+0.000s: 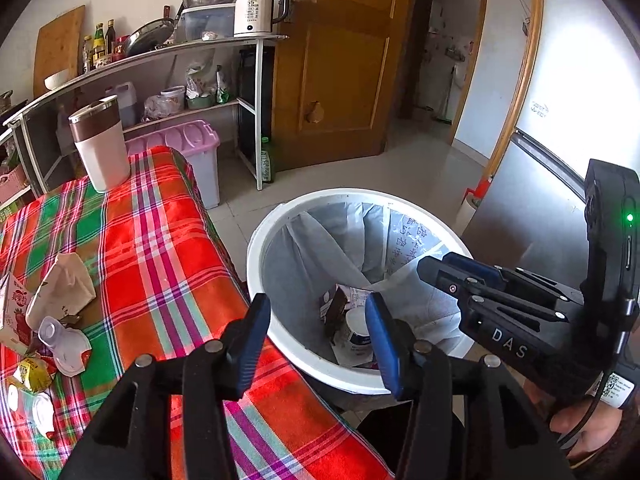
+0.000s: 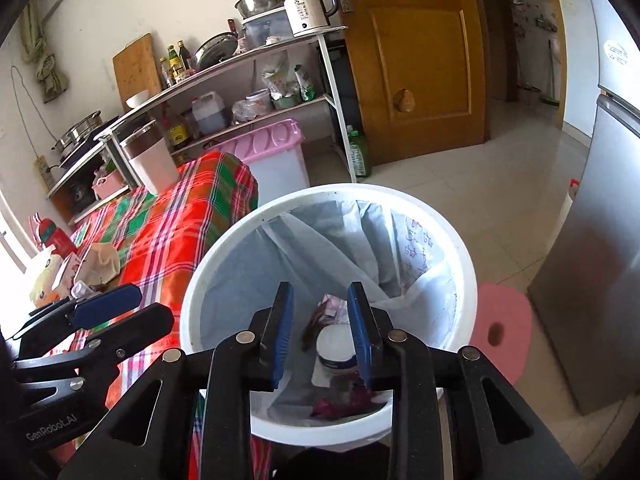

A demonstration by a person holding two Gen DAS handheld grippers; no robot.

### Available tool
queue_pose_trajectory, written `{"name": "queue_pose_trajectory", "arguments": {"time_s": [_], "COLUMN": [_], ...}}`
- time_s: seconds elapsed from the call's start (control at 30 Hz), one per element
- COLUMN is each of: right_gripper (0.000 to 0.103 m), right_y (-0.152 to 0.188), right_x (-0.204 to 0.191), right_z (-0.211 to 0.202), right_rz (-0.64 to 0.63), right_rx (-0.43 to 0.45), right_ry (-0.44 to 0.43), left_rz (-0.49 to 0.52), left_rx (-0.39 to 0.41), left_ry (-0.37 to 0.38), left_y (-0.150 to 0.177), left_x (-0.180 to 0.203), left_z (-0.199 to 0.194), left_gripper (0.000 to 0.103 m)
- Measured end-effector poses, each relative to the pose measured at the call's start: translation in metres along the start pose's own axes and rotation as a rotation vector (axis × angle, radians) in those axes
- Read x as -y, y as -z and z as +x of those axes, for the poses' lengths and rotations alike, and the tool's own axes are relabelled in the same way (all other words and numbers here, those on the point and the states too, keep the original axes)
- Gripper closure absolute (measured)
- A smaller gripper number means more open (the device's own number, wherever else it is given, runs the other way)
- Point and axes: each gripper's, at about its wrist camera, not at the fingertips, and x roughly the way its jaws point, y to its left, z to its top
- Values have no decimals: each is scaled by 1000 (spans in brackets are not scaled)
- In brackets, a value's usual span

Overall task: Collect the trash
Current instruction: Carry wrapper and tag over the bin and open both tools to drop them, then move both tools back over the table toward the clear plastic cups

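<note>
A white trash bin (image 1: pixel 260 256) (image 2: pixel 192 280) with a pale liner stands on the floor beside the table. Inside lie a white cup (image 2: pixel 334 350) (image 1: pixel 356 330) and a brown carton (image 1: pixel 334 310). My left gripper (image 1: pixel 316 344) is open and empty over the bin's near rim. My right gripper (image 2: pixel 320 332) is open and empty over the bin; it also shows in the left wrist view (image 1: pixel 448 268). On the plaid tablecloth (image 1: pixel 160 248) lie a crumpled beige carton (image 1: pixel 62 290), a strawberry milk carton (image 1: pixel 12 312), a squashed white bottle (image 1: pixel 64 344) and a yellow wrapper (image 1: pixel 32 372).
A white and brown tumbler (image 1: pixel 102 144) stands at the table's far end. A pink-lidded storage box (image 1: pixel 188 148) and a metal shelf (image 1: pixel 256 104) with kitchenware stand behind. A wooden door (image 1: pixel 340 60), a steel fridge (image 2: pixel 608 240) and a pink stool (image 2: pixel 500 328) are to the right.
</note>
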Motion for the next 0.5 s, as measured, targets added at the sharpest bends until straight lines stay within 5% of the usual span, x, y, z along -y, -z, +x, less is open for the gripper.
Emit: {"name": "queue_pose_trajectory", "arguments": {"time_s": [0.5], "right_gripper": [68], "right_y": [9], "right_x": [-53], "right_z": [-12], "right_rz": [-53], "right_rx": [13], "right_ry": [-92], "left_rz": [-77], "left_rx": [64], "left_ry": [-84], "left_y": [21], "left_x": [-48], "left_z": [-49], "left_gripper": [46]}}
